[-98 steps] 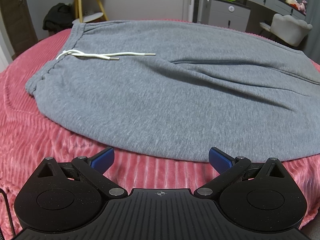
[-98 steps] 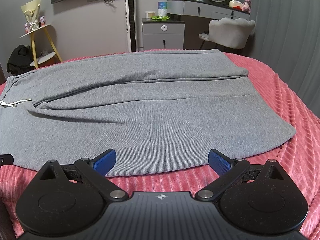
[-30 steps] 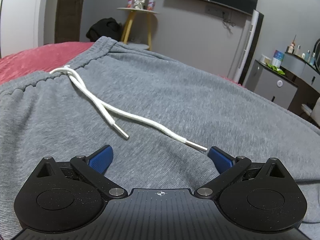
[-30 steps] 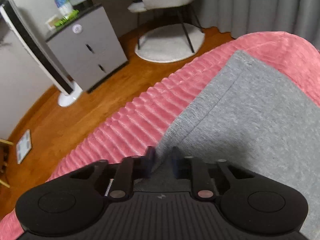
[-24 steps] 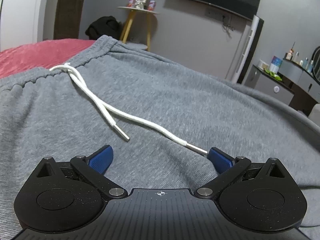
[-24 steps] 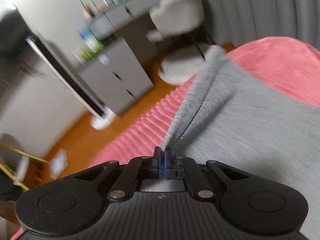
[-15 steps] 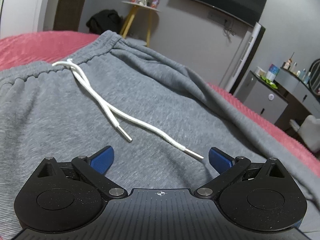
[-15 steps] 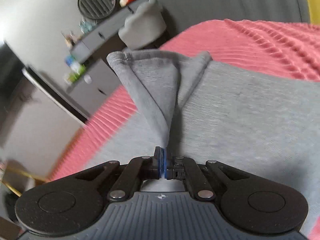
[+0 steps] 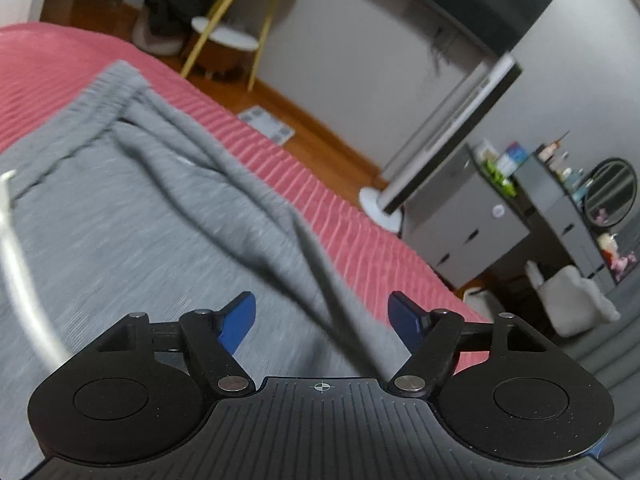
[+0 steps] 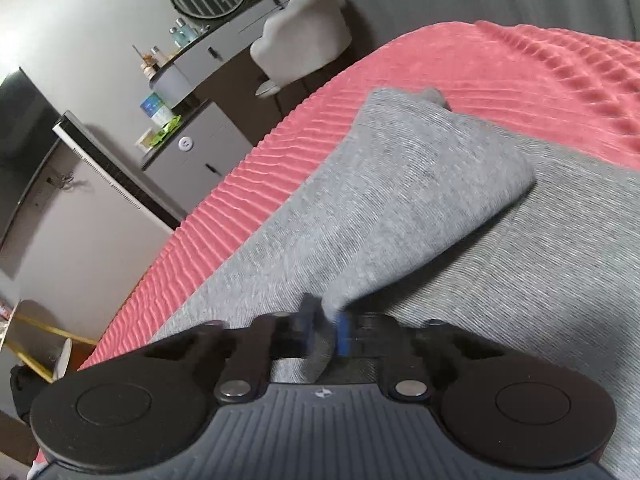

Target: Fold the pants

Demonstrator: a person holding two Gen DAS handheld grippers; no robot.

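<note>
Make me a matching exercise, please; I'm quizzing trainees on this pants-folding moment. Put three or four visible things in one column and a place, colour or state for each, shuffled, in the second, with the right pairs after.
Things:
1. grey knit sweatpants
2. ribbed pink bedspread
3. left gripper
4. right gripper

States:
A. jaws wide apart, a fabric ridge between the blue pads, nothing pinched
B. spread over the bed, under the garment
C. one leg end folded back over the rest
D. closed on a pinch of grey fabric

Pairs: 1-C, 2-B, 3-A, 4-D
</note>
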